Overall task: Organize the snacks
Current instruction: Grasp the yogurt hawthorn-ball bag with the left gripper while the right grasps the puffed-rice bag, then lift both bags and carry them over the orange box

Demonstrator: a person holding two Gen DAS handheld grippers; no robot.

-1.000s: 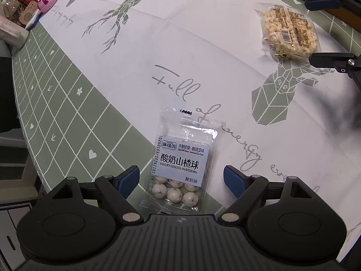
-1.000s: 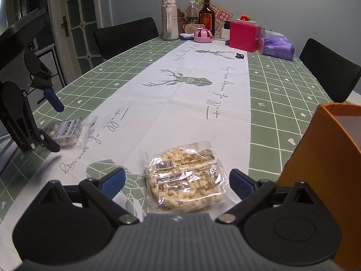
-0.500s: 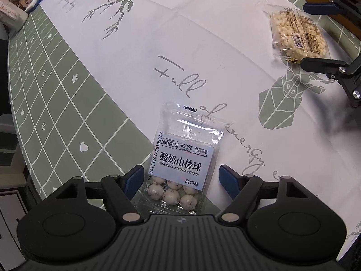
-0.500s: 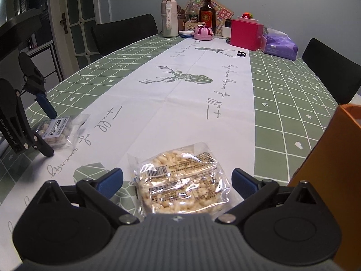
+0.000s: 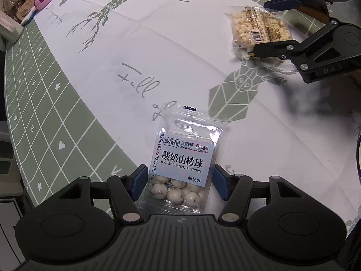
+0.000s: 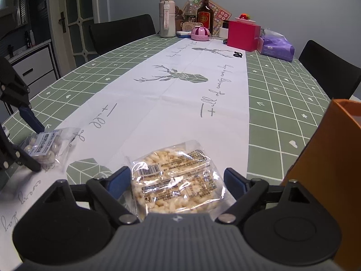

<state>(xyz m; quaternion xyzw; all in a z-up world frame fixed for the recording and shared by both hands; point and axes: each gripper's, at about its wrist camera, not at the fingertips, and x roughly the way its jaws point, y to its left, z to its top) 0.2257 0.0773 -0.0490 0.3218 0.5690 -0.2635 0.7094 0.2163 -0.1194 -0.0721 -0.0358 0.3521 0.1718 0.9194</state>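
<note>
A clear packet of yogurt-coated hawthorn balls (image 5: 180,169) lies flat on the white runner, near the table's edge. My left gripper (image 5: 180,184) points down over it with the packet's lower half between its blue pads. Its jaws are closing, and the pads stand right at the packet's edges without squeezing it. A rice-puff packet (image 6: 176,180) lies between the pads of my right gripper (image 6: 177,181), whose jaws are also closing; the film is not crushed. Each wrist view shows the other gripper: the right gripper (image 5: 268,26) around the rice-puff packet (image 5: 259,29), the left gripper (image 6: 31,142) around the hawthorn packet (image 6: 42,148).
An orange box (image 6: 327,158) stands open-topped just right of the right gripper. At the table's far end are bottles (image 6: 205,11), a pink box (image 6: 243,36) and a purple tissue pack (image 6: 276,47). Black chairs (image 6: 121,31) line both sides.
Both grippers' jaws have narrowed around their packets. The left gripper has shifted slightly across the table, so the hawthorn packet now sits deeper between its pads. Neither packet has moved.
</note>
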